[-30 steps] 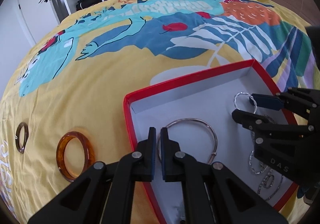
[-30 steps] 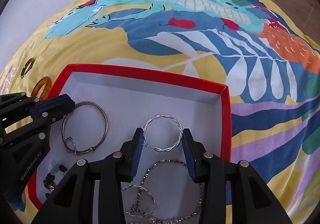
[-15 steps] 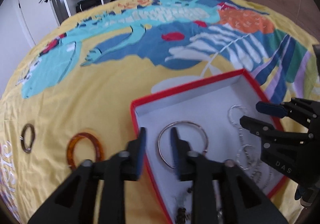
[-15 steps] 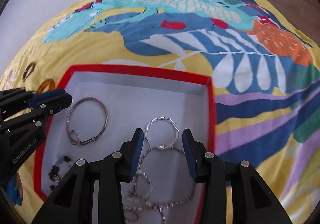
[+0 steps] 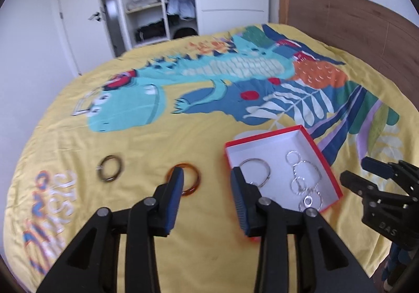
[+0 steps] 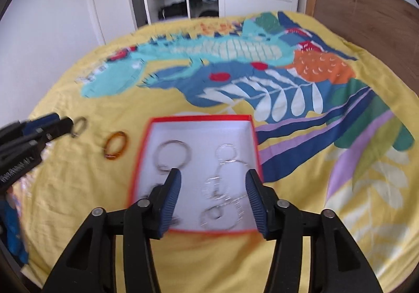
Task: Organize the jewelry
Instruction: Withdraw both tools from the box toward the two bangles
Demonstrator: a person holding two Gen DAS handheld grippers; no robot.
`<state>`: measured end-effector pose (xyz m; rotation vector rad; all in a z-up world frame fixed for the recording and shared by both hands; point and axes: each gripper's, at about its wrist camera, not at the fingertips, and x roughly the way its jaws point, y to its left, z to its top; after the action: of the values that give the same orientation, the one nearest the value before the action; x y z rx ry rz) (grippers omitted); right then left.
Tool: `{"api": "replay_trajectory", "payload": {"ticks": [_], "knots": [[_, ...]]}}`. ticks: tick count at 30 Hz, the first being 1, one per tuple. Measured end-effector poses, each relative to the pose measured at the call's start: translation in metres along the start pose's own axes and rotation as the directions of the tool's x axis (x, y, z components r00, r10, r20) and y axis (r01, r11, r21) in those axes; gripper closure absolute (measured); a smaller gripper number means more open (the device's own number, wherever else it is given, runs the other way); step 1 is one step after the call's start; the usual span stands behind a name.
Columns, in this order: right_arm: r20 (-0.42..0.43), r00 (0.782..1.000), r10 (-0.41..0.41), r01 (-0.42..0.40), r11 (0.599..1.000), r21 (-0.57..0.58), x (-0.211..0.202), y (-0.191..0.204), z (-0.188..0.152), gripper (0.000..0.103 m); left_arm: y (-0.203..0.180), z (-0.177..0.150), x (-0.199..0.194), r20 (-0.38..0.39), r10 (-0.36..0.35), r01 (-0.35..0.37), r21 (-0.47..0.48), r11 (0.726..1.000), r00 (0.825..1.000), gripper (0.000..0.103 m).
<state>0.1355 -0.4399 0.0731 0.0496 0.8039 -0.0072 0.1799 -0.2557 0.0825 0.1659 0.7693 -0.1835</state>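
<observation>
A red-rimmed box (image 5: 328, 167) (image 6: 255, 146) with a white inside lies on the yellow bedspread. It holds a silver bangle (image 5: 254, 172) (image 6: 171, 157) and several silver rings and chains (image 5: 303, 178) (image 6: 225, 183). An amber bangle (image 5: 192, 180) (image 6: 116, 149) and a dark ring (image 5: 110, 168) (image 6: 80, 127) lie on the cover left of the box. My left gripper (image 5: 207, 188) is open and empty, raised above the cover between the amber bangle and the box. My right gripper (image 6: 213, 196) is open and empty, raised over the box's near side.
The bedspread (image 5: 78, 188) has a large dinosaur print. A wooden headboard (image 5: 353, 23) runs along the right. White wardrobes with open shelves (image 5: 146, 5) stand beyond the bed.
Both grippers have pulled back and up from the box. The left gripper went from nearly shut to wide open. The right gripper opened wider. The jewelry in the box stays put.
</observation>
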Motion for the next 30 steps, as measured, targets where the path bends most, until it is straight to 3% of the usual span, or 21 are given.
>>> {"api": "replay_trajectory", "payload": {"ticks": [7,9,16,21,30], "knots": [[0.079,0.996,0.044,-0.043,0.999,-0.014,-0.078,0.060,-0.031,0.043,0.036,-0.039,-0.085,0.051,0.072,-0.070,-0.050,0.996,0.996,0.063],[0.097,0.994,0.057,-0.056,0.998,-0.014,-0.094,0.073,-0.040,0.039,0.047,-0.049,-0.107,0.065,0.091,-0.086,-0.069,0.994,0.994,0.057],[0.156,0.984,0.090,-0.085,0.996,-0.039,-0.146,0.122,-0.068,0.037,0.078,-0.081,-0.183,0.148,0.156,-0.141,-0.109,0.984,0.977,0.056],[0.193,0.976,0.100,-0.089,0.994,-0.066,-0.172,0.150,-0.083,0.030,0.098,-0.100,-0.215,0.176,0.188,-0.164,-0.143,0.976,0.966,0.055],[0.208,0.973,0.100,-0.077,0.990,-0.116,-0.190,0.177,-0.105,0.029,0.118,-0.127,-0.237,0.182,0.196,-0.160,-0.193,0.968,0.964,0.054]]}}
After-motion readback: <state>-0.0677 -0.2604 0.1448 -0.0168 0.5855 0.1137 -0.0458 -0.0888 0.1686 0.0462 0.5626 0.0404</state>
